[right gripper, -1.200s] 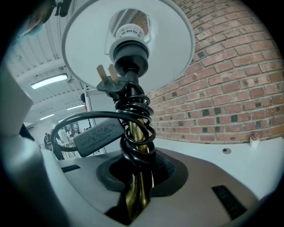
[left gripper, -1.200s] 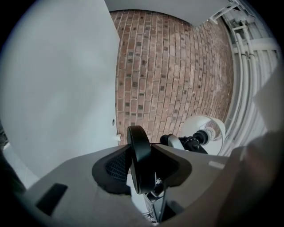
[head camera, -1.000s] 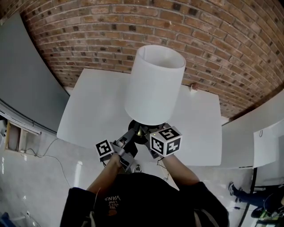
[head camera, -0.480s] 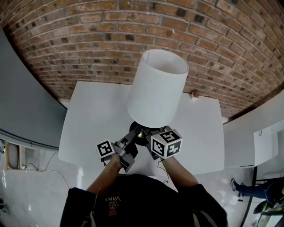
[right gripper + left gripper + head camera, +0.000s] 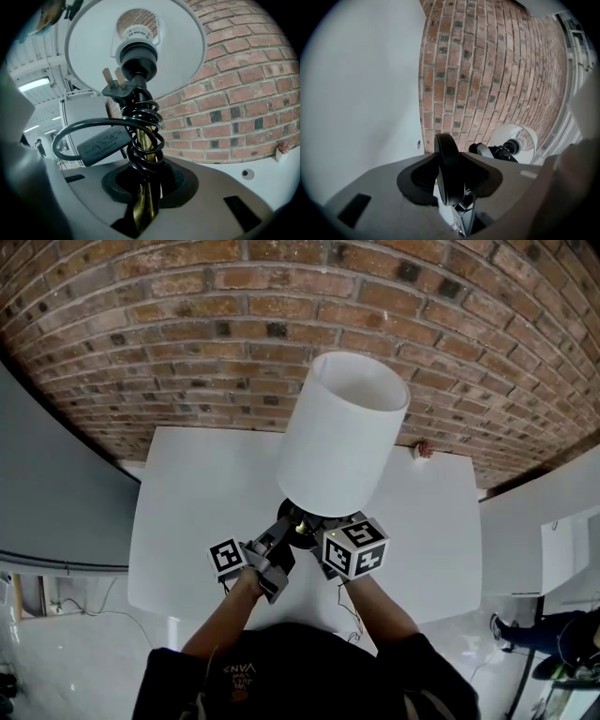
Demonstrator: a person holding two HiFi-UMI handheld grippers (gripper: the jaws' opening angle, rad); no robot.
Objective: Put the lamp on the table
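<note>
While both forearms reach forward close together, the left gripper (image 5: 279, 536) pinches the rim of the black base (image 5: 446, 173) and the right gripper (image 5: 317, 542) clamps the brass stem (image 5: 143, 187); the lamp (image 5: 339, 437) hangs tilted toward the brick wall (image 5: 281, 343), over the white table (image 5: 202, 502).

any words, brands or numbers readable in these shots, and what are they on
"VANS": seen upside down on the person's dark shirt.
Grey block on the lamp cord: lines of print, too blurred to read.
Marker cubes: black-and-white square patterns only, no words or numbers.
</note>
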